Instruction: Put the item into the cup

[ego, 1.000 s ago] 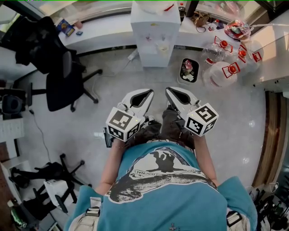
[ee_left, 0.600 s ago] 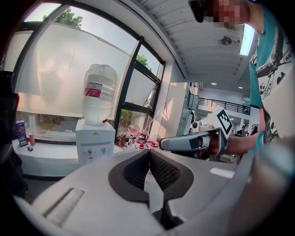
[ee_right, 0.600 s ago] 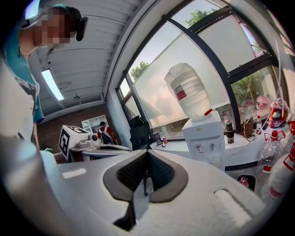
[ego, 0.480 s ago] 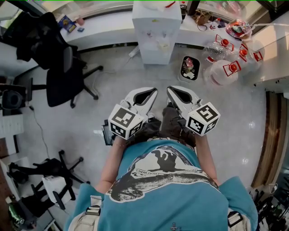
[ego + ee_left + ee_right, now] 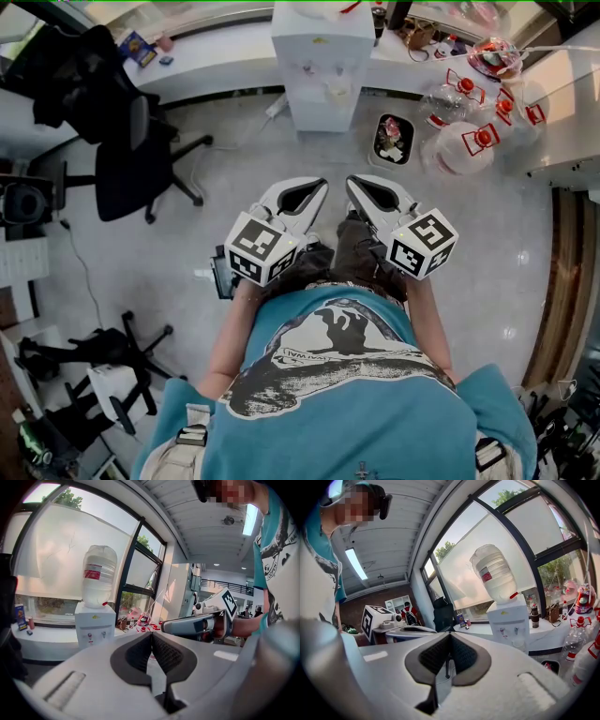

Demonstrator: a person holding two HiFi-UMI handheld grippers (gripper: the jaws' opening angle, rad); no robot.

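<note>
I see no cup and no item for it in any view. In the head view, both grippers are held side by side in front of the person's waist, above the floor. My left gripper is shut with nothing between its pads. My right gripper is likewise shut and empty. In the left gripper view, the left gripper's dark pads meet, and the right gripper shows beside it. The right gripper view shows the right gripper with pads together and the left gripper off to its left.
A white water dispenser with a bottle on top stands ahead against a long white counter. A black office chair is at the left. Several clear water jugs and a small bin sit at the right.
Both grippers have drifted slightly up and to the right in the head view. They stay shut and empty.
</note>
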